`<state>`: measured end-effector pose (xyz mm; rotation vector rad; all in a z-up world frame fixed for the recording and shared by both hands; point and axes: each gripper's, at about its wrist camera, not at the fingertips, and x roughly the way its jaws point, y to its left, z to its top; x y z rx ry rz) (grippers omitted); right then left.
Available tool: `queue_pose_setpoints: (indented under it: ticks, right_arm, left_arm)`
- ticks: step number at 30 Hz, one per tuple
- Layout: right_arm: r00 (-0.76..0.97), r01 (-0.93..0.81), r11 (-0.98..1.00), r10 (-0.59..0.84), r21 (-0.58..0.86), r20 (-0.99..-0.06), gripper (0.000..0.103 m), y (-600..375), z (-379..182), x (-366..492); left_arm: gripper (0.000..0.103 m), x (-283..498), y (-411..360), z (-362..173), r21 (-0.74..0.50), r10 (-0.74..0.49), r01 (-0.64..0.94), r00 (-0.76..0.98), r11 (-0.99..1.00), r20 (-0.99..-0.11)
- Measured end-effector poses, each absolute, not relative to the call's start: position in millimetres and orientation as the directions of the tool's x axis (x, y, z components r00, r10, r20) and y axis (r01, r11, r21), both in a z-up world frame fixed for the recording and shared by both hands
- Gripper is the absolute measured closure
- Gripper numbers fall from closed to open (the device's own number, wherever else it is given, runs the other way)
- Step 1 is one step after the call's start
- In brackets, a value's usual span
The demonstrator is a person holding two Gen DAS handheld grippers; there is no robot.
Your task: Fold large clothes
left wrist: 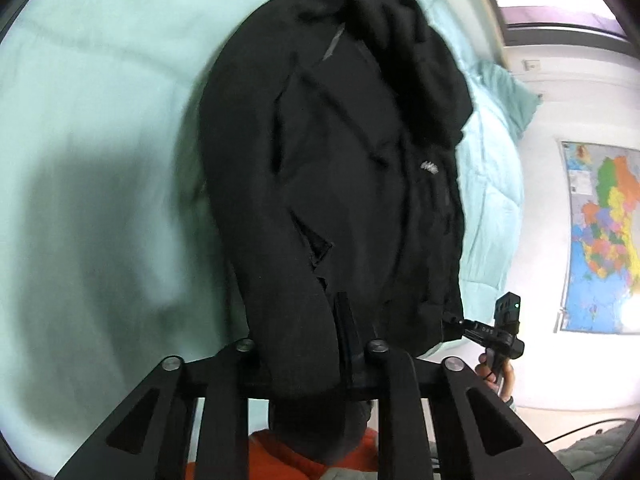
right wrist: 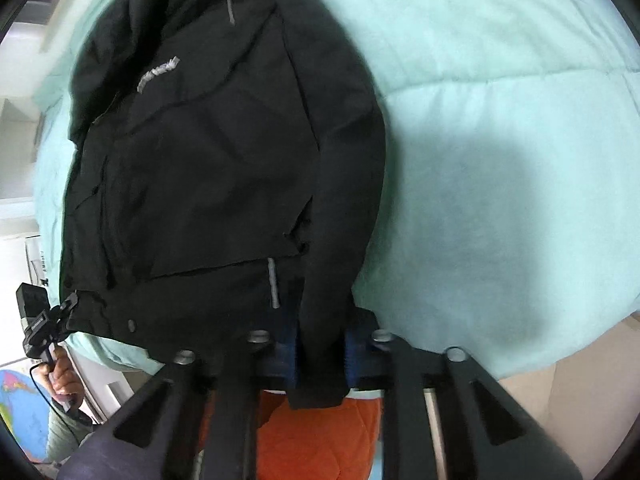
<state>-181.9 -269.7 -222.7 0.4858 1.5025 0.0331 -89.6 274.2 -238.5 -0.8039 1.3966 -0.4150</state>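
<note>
Nearest, at the bed's near edge: left gripper (left wrist: 320,340) clamped on the black jacket (left wrist: 340,168) hem, right gripper (right wrist: 320,354) pinched tight on a sleeve cuff. Beyond, spread flat across the mint-green duvet (right wrist: 500,120), collar toward the far edge. Farther off, beside the bed, a colourful map (left wrist: 600,240) on the wall.

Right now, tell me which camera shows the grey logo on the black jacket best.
The right wrist view: the grey logo on the black jacket sits large and unobstructed there. The left wrist view shows the logo small, blurred and too faint to read.
</note>
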Motion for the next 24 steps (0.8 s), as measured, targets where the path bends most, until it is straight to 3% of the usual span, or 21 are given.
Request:
queue_pose_setpoints:
  ticks: [13, 24]
  right_arm:
    - [0.326, 0.201, 0.851, 0.409, 0.485, -0.852, 0.088, -280, -107, -128]
    - [0.520, 0.114, 0.828, 0.421, 0.549, -0.744, 0.088, -299, -17, -8]
  left_arm:
    - [0.086, -11, 281, -139, -0.800, -0.739, -0.031, 0.364, 0.599, -0.567]
    - [0.085, 100, 312, -82, -0.818, -0.705, 0.025, 0.524, 0.574, -0.479]
